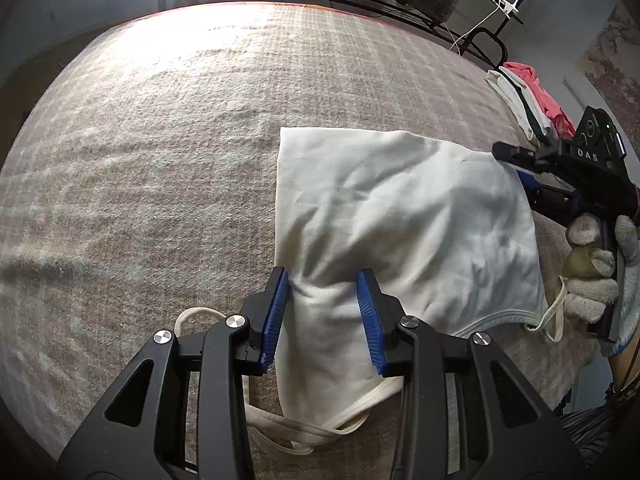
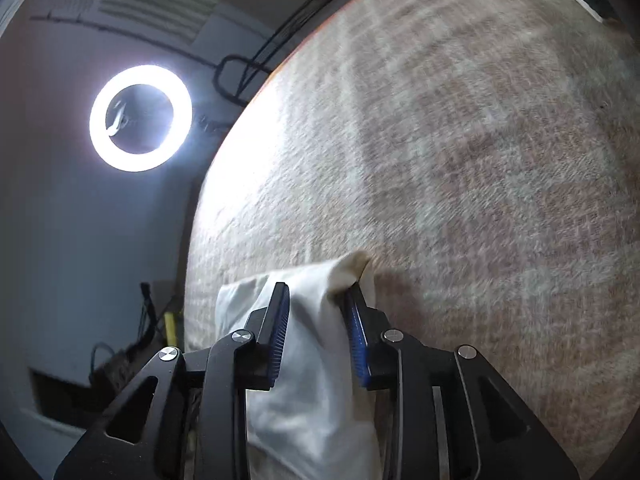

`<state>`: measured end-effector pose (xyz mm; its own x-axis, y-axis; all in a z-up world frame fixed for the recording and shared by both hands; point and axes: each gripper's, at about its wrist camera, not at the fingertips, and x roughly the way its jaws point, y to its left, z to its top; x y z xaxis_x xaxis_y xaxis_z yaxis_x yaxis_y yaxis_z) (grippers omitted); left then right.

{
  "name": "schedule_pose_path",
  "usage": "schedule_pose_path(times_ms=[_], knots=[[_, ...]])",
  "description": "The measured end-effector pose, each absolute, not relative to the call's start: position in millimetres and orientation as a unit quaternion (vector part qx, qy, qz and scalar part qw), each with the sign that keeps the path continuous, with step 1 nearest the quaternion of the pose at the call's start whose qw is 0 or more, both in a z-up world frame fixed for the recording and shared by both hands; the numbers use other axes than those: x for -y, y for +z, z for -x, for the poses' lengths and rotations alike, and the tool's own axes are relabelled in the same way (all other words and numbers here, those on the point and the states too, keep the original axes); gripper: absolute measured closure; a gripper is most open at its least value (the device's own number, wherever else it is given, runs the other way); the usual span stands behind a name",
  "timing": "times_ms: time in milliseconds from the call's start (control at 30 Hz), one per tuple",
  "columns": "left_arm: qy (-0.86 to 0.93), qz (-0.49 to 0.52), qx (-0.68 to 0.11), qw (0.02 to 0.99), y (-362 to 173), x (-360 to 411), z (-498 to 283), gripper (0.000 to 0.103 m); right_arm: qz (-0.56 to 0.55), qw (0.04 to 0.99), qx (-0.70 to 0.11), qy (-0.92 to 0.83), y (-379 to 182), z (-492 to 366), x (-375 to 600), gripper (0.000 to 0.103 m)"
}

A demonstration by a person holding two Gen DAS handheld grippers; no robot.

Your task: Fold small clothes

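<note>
Both tongs (image 1: 324, 280) (image 2: 316, 296) pinch the white garment (image 1: 400, 208) on the blanket (image 1: 160, 160).

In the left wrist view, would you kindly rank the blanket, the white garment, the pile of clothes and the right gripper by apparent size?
1. Plaid blanket, filling most of the view.
2. White garment.
3. Right gripper and the pile of clothes look alike in size; the pile lies farther off, so they are left unranked.
</note>
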<state>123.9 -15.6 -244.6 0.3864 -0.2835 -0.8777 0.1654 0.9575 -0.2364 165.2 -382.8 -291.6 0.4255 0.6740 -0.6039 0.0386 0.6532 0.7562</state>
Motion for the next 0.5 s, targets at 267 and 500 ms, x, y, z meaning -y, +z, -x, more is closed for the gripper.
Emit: schedule_pose_path(times_ms=[267, 500], knots=[[-0.116, 0.086, -0.523, 0.840, -231.5, -2.7, -128.1, 0.067, -0.235, 0.821, -0.496, 0.155, -273.2, -166.1, 361.7, 0.101], [-0.097, 0.132, -0.523, 0.836, -230.6, -23.5, -132.9, 0.067, -0.242, 0.830, -0.480, 0.149, -254.2, -143.9, 383.0, 0.094]])
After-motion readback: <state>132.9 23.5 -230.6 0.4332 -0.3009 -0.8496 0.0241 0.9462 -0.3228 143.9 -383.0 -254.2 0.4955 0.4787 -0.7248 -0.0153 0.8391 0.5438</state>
